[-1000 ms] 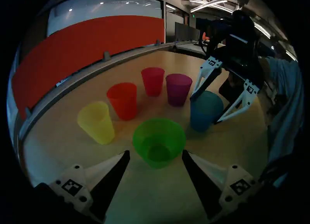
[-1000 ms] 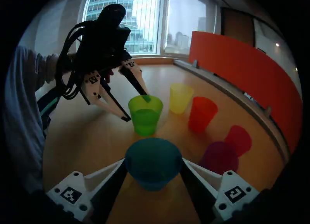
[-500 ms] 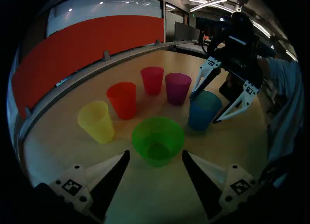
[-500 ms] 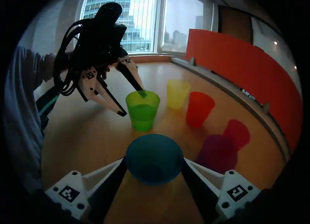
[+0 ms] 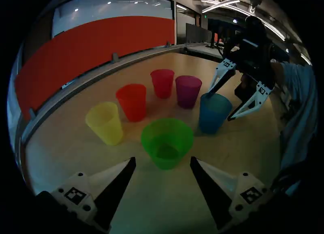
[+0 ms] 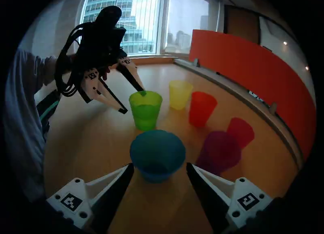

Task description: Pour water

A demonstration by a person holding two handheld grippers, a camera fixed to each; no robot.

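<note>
Left gripper [image 5: 162, 159] has its 2 fingers spread wide, holding nothing; the green cup [image 5: 167, 141] stands upright on the wooden table [image 5: 60, 153] just ahead of the tips, in line with the gap. Right gripper [image 6: 159, 165] is likewise spread and empty, with the blue cup [image 6: 157, 155] upright just in front of its tips. In the right gripper view, one tip of the left gripper [image 6: 133, 100] sits at the green cup's [image 6: 145, 110] rim; whether it touches is unclear. Behind stand 4 more cups: yellow [image 5: 105, 122], orange [image 5: 131, 101], red [image 5: 162, 83], purple [image 5: 188, 91]. A sleeve [image 5: 297, 92] shows behind the right gripper [image 5: 219, 106].
</note>
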